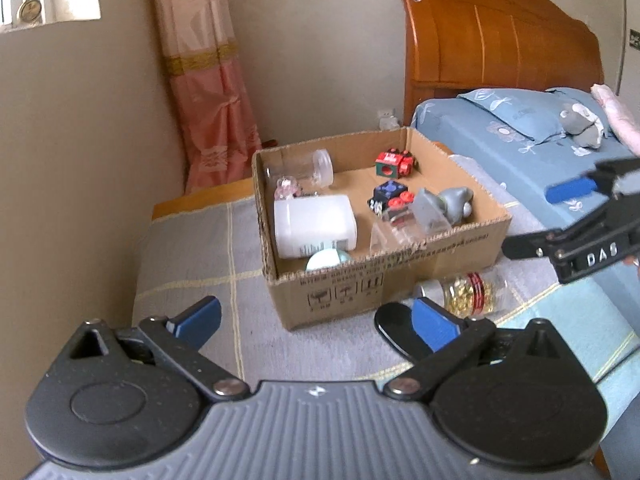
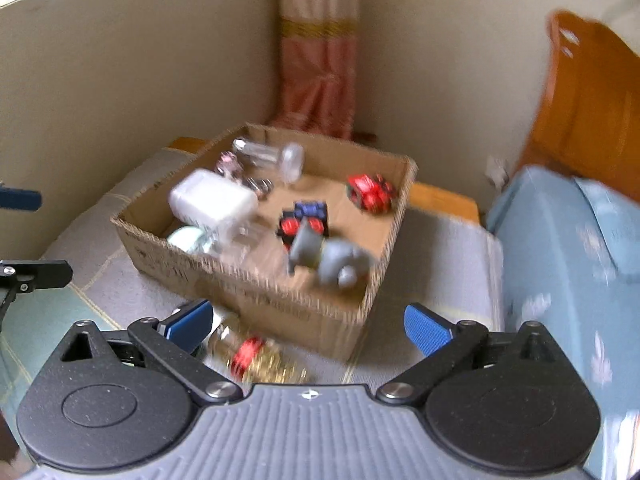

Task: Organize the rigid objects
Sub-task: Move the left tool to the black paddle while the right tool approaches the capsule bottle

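An open cardboard box [image 1: 384,280] sits on a grey checked cloth. It holds a white bottle [image 1: 314,226], a clear jar [image 1: 304,168], red and blue toy blocks [image 1: 394,162], and a grey shark toy [image 1: 444,206]. A clear jar of gold bits with a red band [image 1: 472,294] lies on the cloth outside the box, by its near right corner. My left gripper [image 1: 316,320] is open and empty, in front of the box. My right gripper [image 2: 310,326] is open and empty above that jar [image 2: 256,356]; the box [image 2: 280,300] lies beyond. The right wrist view is blurred.
The box stands on a low cloth-covered table [image 1: 192,280] in a room corner, wall to the left, pink curtain [image 1: 208,100] behind. A bed with blue sheets [image 1: 520,152] and wooden headboard is to the right. A dark flat object [image 1: 396,332] lies by my left gripper's right finger.
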The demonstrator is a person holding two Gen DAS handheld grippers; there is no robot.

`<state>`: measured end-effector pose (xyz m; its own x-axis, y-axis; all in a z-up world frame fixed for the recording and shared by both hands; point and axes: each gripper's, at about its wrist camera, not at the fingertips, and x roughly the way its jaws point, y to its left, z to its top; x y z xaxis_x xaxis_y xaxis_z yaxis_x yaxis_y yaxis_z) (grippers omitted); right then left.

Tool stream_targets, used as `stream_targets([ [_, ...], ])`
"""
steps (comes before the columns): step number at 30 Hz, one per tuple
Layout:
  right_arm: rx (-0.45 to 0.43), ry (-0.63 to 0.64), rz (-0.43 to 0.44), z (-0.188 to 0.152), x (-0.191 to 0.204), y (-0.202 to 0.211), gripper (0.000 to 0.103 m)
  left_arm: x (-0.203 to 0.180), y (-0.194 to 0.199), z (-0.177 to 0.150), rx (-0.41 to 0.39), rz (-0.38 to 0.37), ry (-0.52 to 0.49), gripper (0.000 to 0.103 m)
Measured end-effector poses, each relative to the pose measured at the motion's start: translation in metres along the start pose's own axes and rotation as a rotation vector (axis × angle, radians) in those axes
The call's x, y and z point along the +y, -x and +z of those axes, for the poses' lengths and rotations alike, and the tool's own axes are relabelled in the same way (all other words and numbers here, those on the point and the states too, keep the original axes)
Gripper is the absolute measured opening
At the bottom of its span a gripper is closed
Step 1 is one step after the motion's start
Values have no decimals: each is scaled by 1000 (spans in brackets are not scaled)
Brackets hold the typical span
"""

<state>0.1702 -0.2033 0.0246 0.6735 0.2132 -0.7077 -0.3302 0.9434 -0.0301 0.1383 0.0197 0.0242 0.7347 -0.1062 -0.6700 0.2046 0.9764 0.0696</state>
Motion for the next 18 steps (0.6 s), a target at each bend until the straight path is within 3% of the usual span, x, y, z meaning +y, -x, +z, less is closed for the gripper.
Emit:
stream_targets([
  [8,-42,-149,-73,-31,31,-10,103,5,-8,-27,-11,68,39,102],
  [14,-78,-128,-119,-29,65,-32,103,26,-20,-46,39,63,147,102],
  [18,-76,-114,-190,-28,76,-52,103,34,-24,-54,57,90,153,102],
])
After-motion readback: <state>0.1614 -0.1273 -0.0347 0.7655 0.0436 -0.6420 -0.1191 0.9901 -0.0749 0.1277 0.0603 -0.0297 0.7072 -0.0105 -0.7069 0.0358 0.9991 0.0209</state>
